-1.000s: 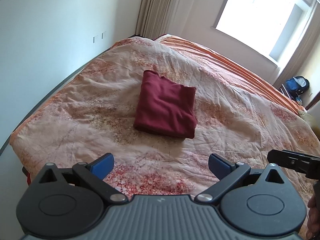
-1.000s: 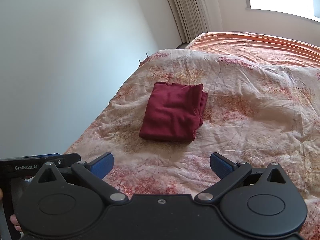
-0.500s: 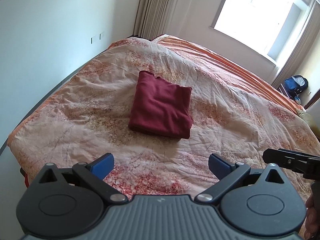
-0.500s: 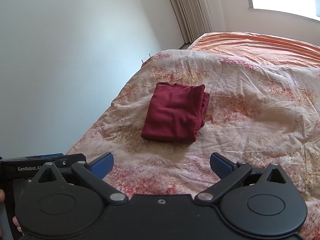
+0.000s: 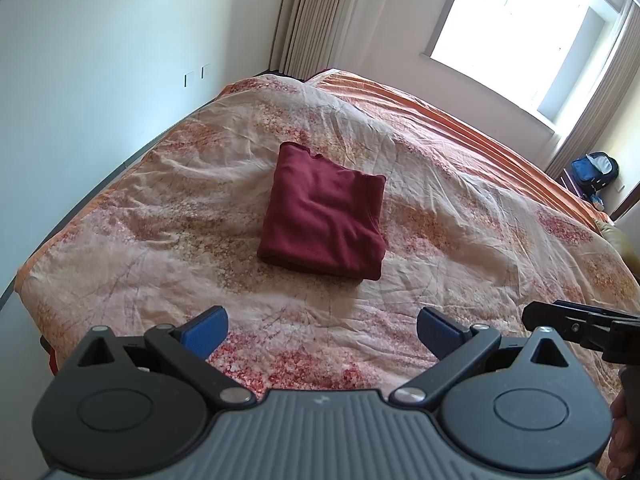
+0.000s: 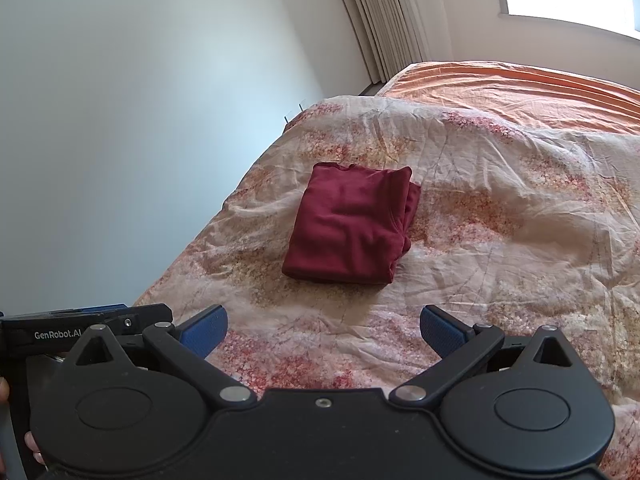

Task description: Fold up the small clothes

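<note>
A dark red garment [image 5: 326,214] lies folded into a thick rectangle on the floral bedspread [image 5: 460,240]; it also shows in the right wrist view [image 6: 352,226]. My left gripper [image 5: 322,330] is open and empty, held back above the near edge of the bed, well short of the garment. My right gripper [image 6: 323,330] is open and empty too, at a like distance. Each gripper's body shows at the edge of the other's view.
The bed runs along a white wall [image 5: 100,80] on the left. An orange sheet [image 5: 460,128] covers the far part. Curtains [image 5: 312,16] and a bright window [image 5: 532,28] stand behind. A blue bag [image 5: 594,170] sits at the far right.
Both grippers have drawn back and up a little from the folded garment, which looks smaller now. The garment has not moved, and both grippers stay open.
</note>
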A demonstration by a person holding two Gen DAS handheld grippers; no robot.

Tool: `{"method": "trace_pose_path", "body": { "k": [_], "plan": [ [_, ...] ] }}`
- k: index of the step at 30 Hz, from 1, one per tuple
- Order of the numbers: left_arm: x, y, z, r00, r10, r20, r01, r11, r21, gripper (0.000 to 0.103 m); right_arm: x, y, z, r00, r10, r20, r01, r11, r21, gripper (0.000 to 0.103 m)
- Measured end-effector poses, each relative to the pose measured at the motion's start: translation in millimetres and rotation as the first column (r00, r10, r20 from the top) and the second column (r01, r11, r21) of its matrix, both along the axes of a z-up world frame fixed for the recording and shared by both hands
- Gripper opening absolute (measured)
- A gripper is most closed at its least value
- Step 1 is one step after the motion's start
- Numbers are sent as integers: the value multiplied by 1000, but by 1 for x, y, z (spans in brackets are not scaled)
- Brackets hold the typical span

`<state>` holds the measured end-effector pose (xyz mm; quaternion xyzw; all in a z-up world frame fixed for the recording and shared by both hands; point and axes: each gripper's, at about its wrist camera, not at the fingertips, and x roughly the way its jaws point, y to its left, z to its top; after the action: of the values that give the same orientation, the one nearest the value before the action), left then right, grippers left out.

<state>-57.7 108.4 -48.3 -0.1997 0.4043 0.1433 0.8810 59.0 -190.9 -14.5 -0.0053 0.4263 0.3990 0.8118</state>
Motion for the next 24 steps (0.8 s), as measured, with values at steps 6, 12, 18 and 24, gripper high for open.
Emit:
{"method": "trace_pose_path", "body": {
  "k": [6,12,18,24],
  "plan": [
    [2,1,0,1000,2,-2,-2,1000,1,102,0,1,-1,1000,3,-1,-3,1000,1,102],
    [2,1,0,1000,3,-1,-3,1000,1,102,-1,5,-3,1000,6,-1,-6,1000,-3,102],
    [3,1,0,1000,3,-1,-3,1000,1,102,0,5,-3,1000,5,-3,-5,1000,-3,102],
    [4,2,0,1000,5,-2,-5,1000,1,102,0,7,-4,1000,8,-3,-8,1000,-3,102]
  ]
}}
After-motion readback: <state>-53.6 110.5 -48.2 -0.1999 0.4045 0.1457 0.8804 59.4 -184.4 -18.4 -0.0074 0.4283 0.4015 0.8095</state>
